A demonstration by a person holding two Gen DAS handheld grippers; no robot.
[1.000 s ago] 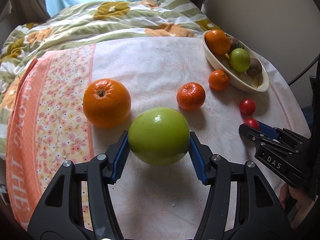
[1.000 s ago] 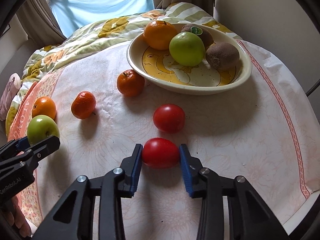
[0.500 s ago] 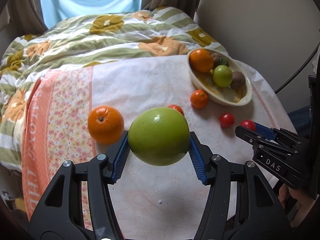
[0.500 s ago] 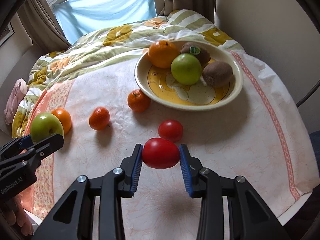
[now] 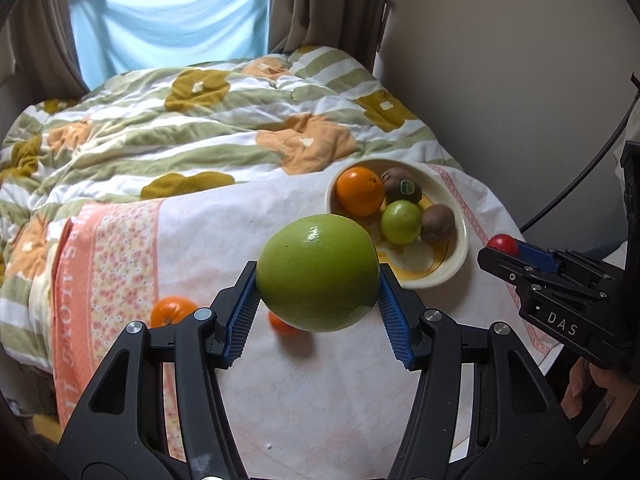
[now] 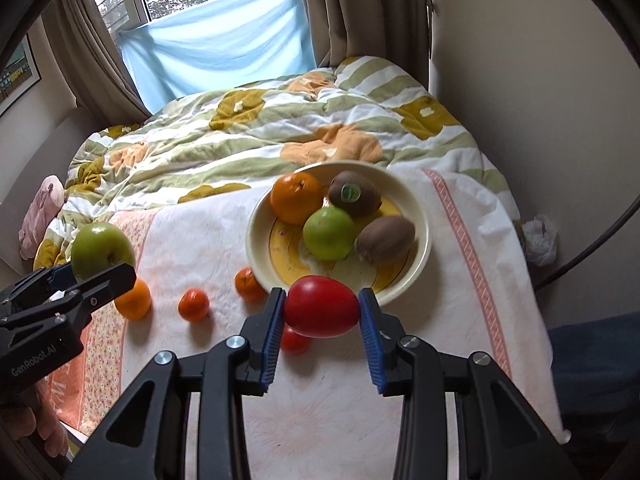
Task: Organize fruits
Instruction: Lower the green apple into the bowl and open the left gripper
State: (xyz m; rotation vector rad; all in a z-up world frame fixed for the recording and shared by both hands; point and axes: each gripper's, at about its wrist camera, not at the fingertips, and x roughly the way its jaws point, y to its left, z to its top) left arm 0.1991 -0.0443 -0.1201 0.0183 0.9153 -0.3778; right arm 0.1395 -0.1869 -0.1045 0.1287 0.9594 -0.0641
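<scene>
Covering the bed [image 6: 248, 128] near a curtained window: white patterned cloth [image 6: 460, 320] serving as work surface. Clamping a green apple [image 5: 318, 272] in the left gripper [image 5: 318, 308], carried clear above the cloth. Gripping a red tomato [image 6: 321, 306] in the right gripper [image 6: 321, 312], hovering just before the near rim of the bowl [image 6: 420, 208]. Already resting in the bowl at the cloth's far right: one orange, one green apple, two kiwis. Remaining loose on the cloth: larger orange [image 6: 133, 300] toward the left edge, two mandarins [image 6: 193, 305], second tomato [image 6: 295, 342]. Judging task roughly half complete.
</scene>
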